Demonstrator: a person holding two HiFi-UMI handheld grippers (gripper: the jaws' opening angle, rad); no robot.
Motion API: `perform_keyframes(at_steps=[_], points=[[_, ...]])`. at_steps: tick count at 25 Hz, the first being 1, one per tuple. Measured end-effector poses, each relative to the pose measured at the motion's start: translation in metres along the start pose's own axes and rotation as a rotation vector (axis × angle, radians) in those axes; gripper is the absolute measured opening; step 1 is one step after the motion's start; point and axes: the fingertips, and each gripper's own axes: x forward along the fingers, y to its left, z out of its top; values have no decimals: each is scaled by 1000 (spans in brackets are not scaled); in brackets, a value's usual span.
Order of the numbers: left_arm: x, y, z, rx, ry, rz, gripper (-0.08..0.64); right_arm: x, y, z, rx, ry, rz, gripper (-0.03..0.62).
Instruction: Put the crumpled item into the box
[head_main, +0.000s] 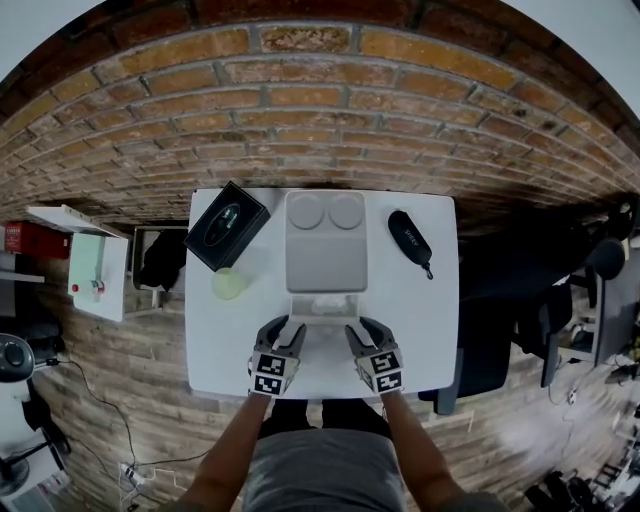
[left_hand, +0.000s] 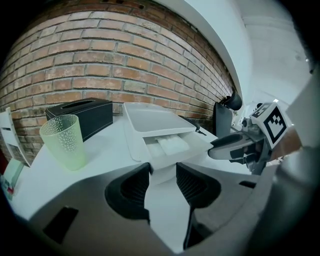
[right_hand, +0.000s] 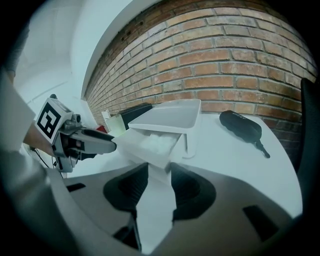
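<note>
The crumpled item (head_main: 326, 306), a white wad, lies inside the open compartment of the box (head_main: 325, 265), at the near end, with the lid folded back toward the wall. The placement itself appears complete; the step in hand is judged to be steadying the box or letting go of it.

The left gripper (head_main: 283, 335) is closed partway on the near wall of the box at its left corner. The right gripper (head_main: 362, 338) pinches the same wall at the right corner. In each gripper view, white box wall fills the gap between the pads.

Procedure for the step:
- Keep both grips level, so that the compartment does not tip and spill the wad
- Spread the jaws before drawing back; pulling while clamped is likely to drag the light box toward the edge
- Withdraw along the line of the jaws, clear of the wall

The surface (head_main: 420, 330) is a white table. It also carries a green cup (head_main: 229, 284) just left of the box, a black tissue box (head_main: 227, 225) at the far left corner and a black case (head_main: 410, 240) on the right, well apart from the box. A brick wall (head_main: 300, 100) stands behind the surface, and the floor (head_main: 120, 370) is wooden planking
</note>
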Motion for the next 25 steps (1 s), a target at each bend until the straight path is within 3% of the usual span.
perform_keyframes(at_steps=[16,20,25], points=[[3,2,5,-22,-1,-12,170,3,-4,9,3,-5,-28,146],[5,3,8,-27,3,-4,170,3,-6,5,19,34,-23,147],[7,5,9,-35,6,-2,170,7,-8,13,17,-2,-25,147]])
